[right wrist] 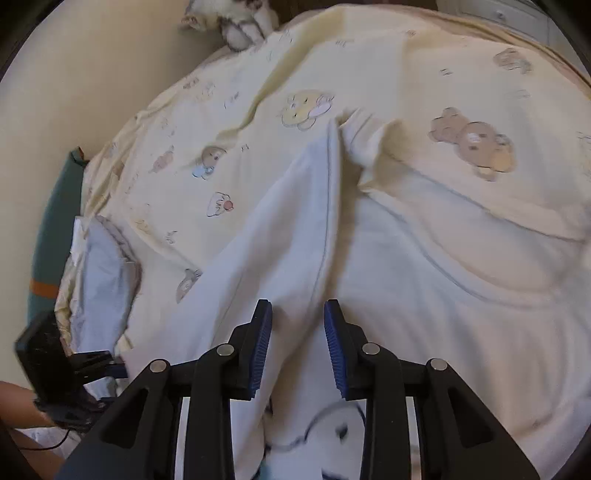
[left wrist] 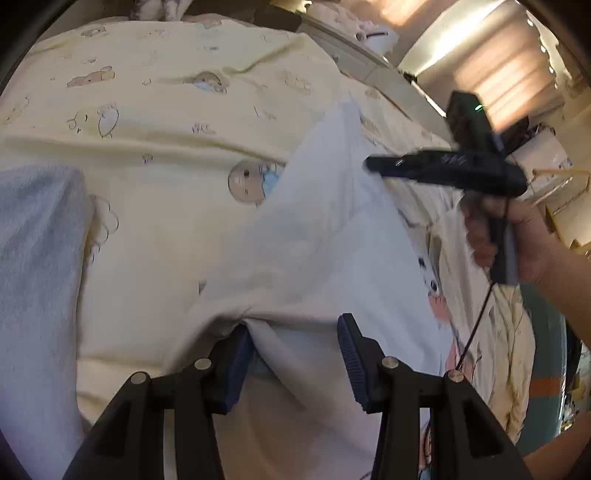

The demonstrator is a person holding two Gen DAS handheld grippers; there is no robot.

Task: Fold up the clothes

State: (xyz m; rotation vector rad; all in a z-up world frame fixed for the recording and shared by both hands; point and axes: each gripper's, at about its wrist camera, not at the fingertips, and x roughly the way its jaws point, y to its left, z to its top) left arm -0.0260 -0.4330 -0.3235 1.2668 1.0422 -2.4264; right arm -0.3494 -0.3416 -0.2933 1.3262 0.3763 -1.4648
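A white garment (left wrist: 317,236) lies rumpled on a yellow cartoon-print bedcover (left wrist: 166,122). My left gripper (left wrist: 295,354) is open, its blue pads on either side of a raised fold of the garment. My right gripper (right wrist: 297,343) is open too, its pads (right wrist: 262,343) standing apart over the same white garment (right wrist: 288,229), which has a drawn print near the bottom. In the left wrist view the right gripper (left wrist: 373,164) shows from the side, its tip at the garment's far edge. The left gripper (right wrist: 114,365) shows at the lower left of the right wrist view.
A grey-white towel (left wrist: 33,258) lies at the left of the bedcover. A plush toy (right wrist: 229,18) sits at the head of the bed by the wall. A green item (right wrist: 55,229) lies along the bed's edge.
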